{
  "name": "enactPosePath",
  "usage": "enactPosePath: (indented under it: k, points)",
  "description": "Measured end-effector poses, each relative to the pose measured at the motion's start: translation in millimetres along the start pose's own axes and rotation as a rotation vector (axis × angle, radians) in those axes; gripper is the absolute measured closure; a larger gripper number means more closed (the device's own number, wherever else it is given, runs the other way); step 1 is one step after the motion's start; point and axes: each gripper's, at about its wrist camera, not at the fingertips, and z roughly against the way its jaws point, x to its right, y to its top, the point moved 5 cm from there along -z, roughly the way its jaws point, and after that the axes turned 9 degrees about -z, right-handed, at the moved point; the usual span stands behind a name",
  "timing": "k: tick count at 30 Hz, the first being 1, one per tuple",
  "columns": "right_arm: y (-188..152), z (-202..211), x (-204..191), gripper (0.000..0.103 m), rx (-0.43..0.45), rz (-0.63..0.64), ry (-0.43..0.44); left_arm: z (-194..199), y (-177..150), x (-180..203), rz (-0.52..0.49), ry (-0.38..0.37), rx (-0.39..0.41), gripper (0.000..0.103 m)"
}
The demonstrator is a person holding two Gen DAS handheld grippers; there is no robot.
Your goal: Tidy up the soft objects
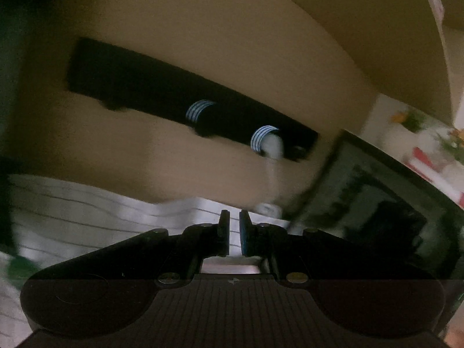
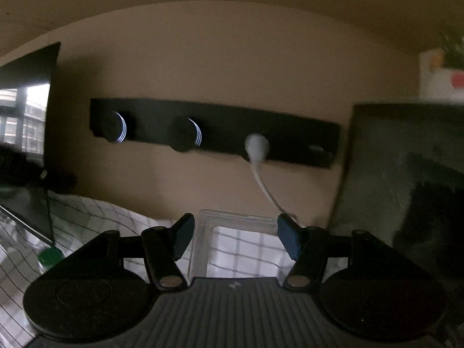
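Claws first: left claw (image 1: 234, 233) is pinched narrow on nothing; right claw (image 2: 235, 239) stands wide, empty, framing a clear plastic box (image 2: 237, 229) on checked cloth (image 2: 95, 214). Beyond the box, a black wall rail (image 2: 214, 127) carries a white plug (image 2: 256, 145).

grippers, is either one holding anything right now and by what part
Nothing is held. The left gripper is shut with nothing between its fingers. The right gripper is open; the clear plastic container lies beyond it, ungripped.

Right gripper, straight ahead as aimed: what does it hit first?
Probably the clear plastic box between the open right gripper fingers; beyond it the beige wall. Depth is unclear.
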Motion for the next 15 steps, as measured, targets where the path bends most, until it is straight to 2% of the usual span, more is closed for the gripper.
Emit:
enactPosePath:
  k: [4,11,13,15]
  points:
    - [-22,-2,20,0.04,-0.025,-0.008,-0.006,-30,-7,25,-0.01,-0.05,-0.034,0.094]
    - [-62,-16,38,0.04,-0.111,-0.018,0.007,-93,-37,39,0.022,-0.074,-0.145,0.094]
    - [-73,-26,40,0.04,-0.143,-0.021,0.016,-108,-50,35,0.063,-0.027,-0.172,0.094]
    - [-84,-37,41,0.04,-0.176,-0.029,0.027,-116,-66,31,0.089,0.012,-0.249,0.092]
